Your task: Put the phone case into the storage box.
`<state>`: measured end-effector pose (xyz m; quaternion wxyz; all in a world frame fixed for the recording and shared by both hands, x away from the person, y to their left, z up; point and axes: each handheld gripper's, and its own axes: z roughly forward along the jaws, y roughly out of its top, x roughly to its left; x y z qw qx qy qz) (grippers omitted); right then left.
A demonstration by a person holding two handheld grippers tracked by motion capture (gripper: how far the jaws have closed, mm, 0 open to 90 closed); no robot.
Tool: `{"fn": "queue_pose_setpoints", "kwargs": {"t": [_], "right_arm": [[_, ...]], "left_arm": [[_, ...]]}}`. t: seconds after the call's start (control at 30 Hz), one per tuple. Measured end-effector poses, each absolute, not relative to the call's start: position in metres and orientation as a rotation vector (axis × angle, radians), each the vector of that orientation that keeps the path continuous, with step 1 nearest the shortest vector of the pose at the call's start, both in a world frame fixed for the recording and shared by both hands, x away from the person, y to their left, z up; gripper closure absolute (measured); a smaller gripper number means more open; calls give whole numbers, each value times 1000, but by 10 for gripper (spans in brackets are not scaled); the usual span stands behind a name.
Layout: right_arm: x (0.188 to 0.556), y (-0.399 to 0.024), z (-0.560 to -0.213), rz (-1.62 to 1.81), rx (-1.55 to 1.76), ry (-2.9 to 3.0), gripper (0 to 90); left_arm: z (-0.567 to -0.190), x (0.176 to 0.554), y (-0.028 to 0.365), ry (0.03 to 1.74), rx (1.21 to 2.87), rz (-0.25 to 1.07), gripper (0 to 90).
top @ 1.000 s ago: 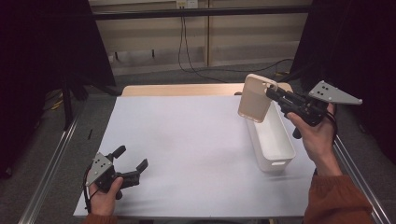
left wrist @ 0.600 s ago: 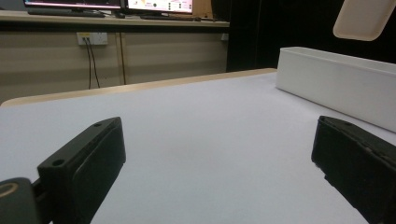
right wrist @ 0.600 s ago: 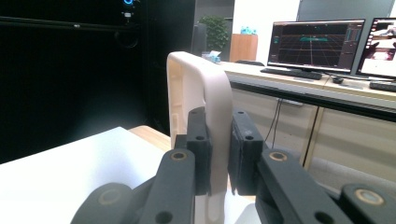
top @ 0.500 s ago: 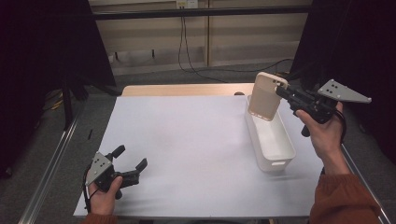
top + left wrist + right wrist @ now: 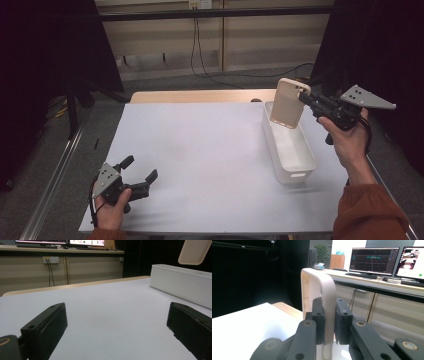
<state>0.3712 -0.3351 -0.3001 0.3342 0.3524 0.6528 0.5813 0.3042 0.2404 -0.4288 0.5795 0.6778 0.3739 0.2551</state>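
Right gripper (image 5: 306,102) clamped narrow on edge of beige phone case (image 5: 288,103), pads (image 5: 318,315) pressing both faces. Case upright, hanging above far end of white bin (image 5: 290,150), clear of rim. Since earlier frames: case carried toward bin's far end and slightly lower. Left gripper (image 5: 138,171) spread wide, nothing between, resting low on white table sheet (image 5: 200,150). Broad open sheet between grippers.

Bin (image 5: 289,150) on table's (image 5: 200,150) right side; phone case (image 5: 288,102) above bin's far end; left gripper (image 5: 134,176) near-left corner.
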Motion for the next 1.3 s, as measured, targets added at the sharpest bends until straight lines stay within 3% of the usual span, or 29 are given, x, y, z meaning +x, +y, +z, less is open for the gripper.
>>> {"fn": "queue_pose_setpoints", "kwargs": {"t": [1.3], "right_arm": [[425, -340, -338, 1450, 998, 1719, 806]], "left_arm": [[-430, 306, 241, 884, 1590, 589, 37]]}}
